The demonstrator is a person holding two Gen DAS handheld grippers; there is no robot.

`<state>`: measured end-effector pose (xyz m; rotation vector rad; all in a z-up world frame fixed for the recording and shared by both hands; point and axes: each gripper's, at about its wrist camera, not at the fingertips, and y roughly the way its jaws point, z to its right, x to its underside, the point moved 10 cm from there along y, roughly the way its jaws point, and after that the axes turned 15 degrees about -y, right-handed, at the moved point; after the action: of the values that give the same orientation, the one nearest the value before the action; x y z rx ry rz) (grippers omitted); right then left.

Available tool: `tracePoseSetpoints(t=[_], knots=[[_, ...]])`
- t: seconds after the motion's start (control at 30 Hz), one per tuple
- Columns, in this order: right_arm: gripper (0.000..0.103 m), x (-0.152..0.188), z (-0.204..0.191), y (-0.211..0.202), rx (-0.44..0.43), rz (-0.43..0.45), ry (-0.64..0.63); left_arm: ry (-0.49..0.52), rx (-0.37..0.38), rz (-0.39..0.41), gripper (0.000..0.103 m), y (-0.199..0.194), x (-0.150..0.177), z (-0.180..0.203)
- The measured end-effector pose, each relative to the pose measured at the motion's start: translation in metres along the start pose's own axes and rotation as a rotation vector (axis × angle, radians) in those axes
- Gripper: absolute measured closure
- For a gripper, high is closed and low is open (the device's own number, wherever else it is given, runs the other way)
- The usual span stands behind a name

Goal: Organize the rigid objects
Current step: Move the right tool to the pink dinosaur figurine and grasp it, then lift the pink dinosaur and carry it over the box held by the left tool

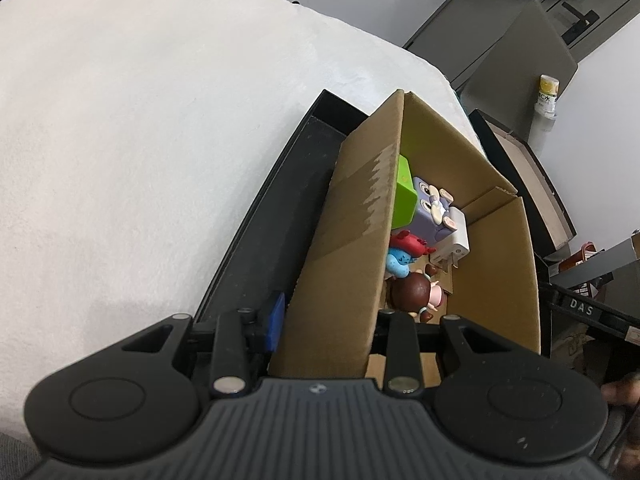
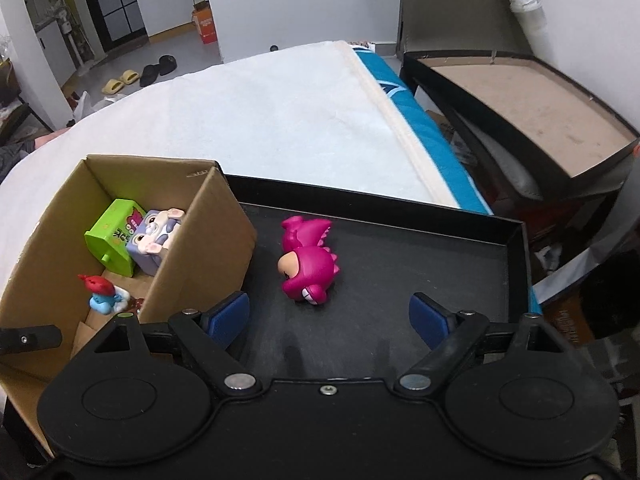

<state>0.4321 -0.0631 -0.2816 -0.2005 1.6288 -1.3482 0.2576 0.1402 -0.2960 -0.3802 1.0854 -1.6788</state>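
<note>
Right gripper (image 2: 327, 320): jaws spread wide and gripping nothing, blue pads to either side of bare tray floor, aimed at the pink toy just ahead.
Left gripper (image 1: 320, 320): straddles the near wall of the cardboard box; one blue pad shows outside the wall, the other finger is inside. Whether the jaws pinch the wall or merely flank it, I cannot tell.
Pink dinosaur figurine (image 2: 306, 266): lies on its side on the black tray (image 2: 516, 240), beside the box and outside it, apart from both pads.
Cardboard box (image 2: 208, 240): stands open in the tray's left part and already holds a green toy box (image 2: 114, 236), a lavender cube-shaped rabbit toy (image 2: 154, 246), a blue figurine with red top (image 2: 102, 296), a white charger plug (image 1: 454, 240) and a brown-haired doll figurine (image 1: 414, 292).
Setting: tray rests on a white-covered bed (image 2: 280, 120).
Progress: most of the sorting looks done, with five pieces inside and only the pink figurine visibly left out.
Remaining: likely close on the figurine, lift it over the box wall and release it among the others.
</note>
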Motion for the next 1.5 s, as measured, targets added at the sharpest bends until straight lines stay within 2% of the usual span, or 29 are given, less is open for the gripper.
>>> tracePoseSetpoints(t=[0.27, 0.83, 0.87, 0.9, 0.93, 1.2, 1.5], knots=[[0.029, -0.002, 0.006, 0.02, -0.036, 0.028, 0.018, 0.004, -0.012, -0.013, 0.07, 0.005, 0.001, -0.002], [0.034, -0.003, 0.006, 0.053, -0.044, 0.019, -0.001, -0.005, -0.011, -0.018, 0.07, 0.01, 0.002, -0.001], [0.04, -0.004, 0.005, 0.054, -0.037, 0.025, -0.008, -0.007, -0.012, -0.02, 0.07, 0.01, 0.002, -0.002], [0.054, -0.005, 0.005, 0.054, -0.038, 0.03, -0.015, -0.008, -0.013, -0.02, 0.07, 0.011, 0.002, -0.002], [0.062, -0.006, 0.004, 0.052, -0.043, 0.033, -0.019, -0.009, -0.015, -0.021, 0.07, 0.011, 0.001, -0.002], [0.063, -0.001, 0.004, 0.031, -0.037, 0.019, -0.013, -0.005, -0.01, -0.02, 0.07, 0.01, 0.002, -0.002], [0.063, 0.006, 0.007, 0.001, 0.023, -0.015, -0.001, -0.007, -0.004, -0.009, 0.071, 0.005, 0.002, -0.002]])
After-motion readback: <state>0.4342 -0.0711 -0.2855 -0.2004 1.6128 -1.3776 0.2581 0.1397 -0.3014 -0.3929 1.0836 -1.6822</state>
